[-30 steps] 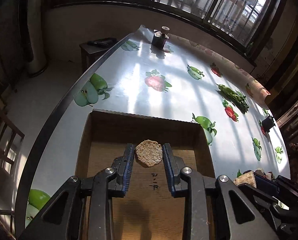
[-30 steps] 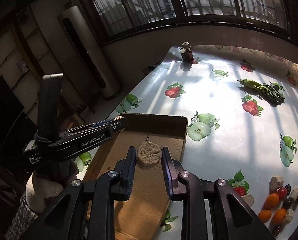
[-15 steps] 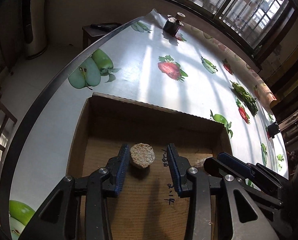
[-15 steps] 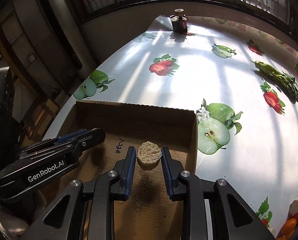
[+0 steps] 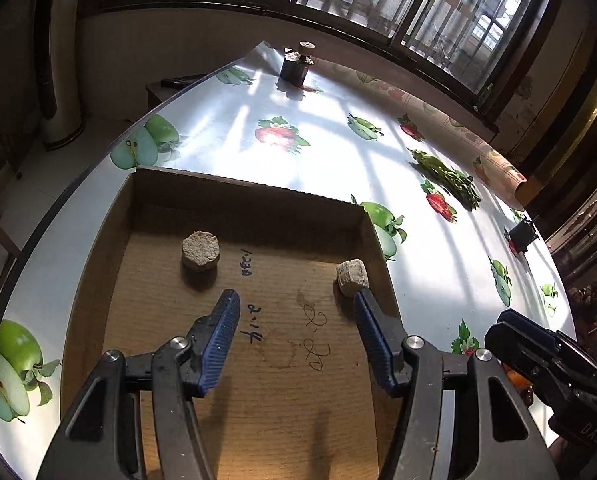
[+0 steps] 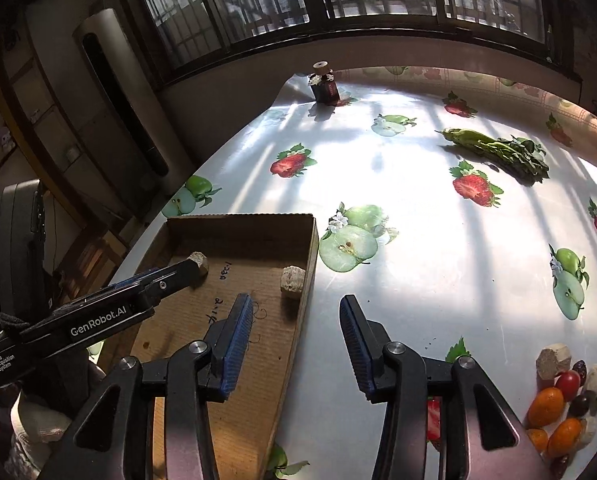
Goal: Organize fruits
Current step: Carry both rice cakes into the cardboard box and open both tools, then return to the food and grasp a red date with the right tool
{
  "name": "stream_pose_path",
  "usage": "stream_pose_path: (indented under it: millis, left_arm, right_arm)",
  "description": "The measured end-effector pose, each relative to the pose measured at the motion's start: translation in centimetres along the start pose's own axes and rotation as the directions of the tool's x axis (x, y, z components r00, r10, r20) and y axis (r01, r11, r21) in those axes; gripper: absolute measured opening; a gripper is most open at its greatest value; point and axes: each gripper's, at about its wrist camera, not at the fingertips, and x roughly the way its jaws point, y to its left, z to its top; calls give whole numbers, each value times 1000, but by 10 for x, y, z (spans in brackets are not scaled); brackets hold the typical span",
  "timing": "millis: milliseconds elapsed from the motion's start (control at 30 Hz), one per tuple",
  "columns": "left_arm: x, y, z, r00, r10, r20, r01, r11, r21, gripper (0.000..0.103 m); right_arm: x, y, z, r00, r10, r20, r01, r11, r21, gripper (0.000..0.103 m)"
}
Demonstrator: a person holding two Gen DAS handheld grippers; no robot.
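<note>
A shallow cardboard box (image 5: 254,196) lies on the table. Two tan, rough round pieces lie inside it: one at the back left (image 5: 199,249), one against the right wall (image 5: 352,277). Both also show in the right wrist view, the left piece (image 6: 198,259) partly behind the left gripper's finger and the right piece (image 6: 292,277) by the wall (image 6: 312,248). My left gripper (image 5: 296,322) is open and empty above the box floor. My right gripper (image 6: 296,330) is open and empty over the box's right edge. A pile of small fruits (image 6: 566,396) lies at the right.
The table wears a glossy cloth printed with apples and strawberries (image 6: 474,188). A bunch of green vegetables (image 6: 502,152) lies at the far right. A small dark bottle (image 6: 324,86) stands at the far corner. The table edge runs close along the box's left side.
Both grippers opened and let go of their tan pieces, which now lie in the box. Both grippers have pulled back and up from the pieces.
</note>
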Motion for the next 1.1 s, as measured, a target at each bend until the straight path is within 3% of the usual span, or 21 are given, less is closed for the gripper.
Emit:
stream_pose_path:
  millis: [200, 300, 533, 733, 867, 1000, 1100]
  left_arm:
    - [12, -22, -25, 996, 70, -50, -66, 994, 89, 59]
    - [9, -16, -32, 995, 64, -75, -56, 994, 99, 59]
    - [-33, -20, -35, 997, 79, 17, -81, 988, 134, 59]
    - [-64, -99, -48, 992, -7, 122, -28, 959, 282, 67]
    - [-49, -152, -72, 990, -64, 124, 10, 918, 396, 67]
    - [-23, -187, -90, 995, -78, 67, 40, 894, 446, 67]
    - [-11, -201, -99, 996, -72, 51, 40, 886, 463, 67]
  right_arm:
    - [-68, -57, -38, 994, -79, 70, 74, 995, 67, 49]
    - [-101, -94, -57, 988, -122, 93, 109, 986, 127, 50]
    - [-152, -172, -92, 965, -234, 117, 198, 946, 257, 56]
    - [-143, -203, -113, 974, -218, 68, 185, 928, 322, 56]
    - [-124, -196, -124, 978, -209, 7, 200, 942, 270, 56]
    - [-103, -188, -133, 971, -229, -62, 237, 953, 188, 56]
    - [-90, -184, -135, 963, -251, -93, 262, 955, 139, 46]
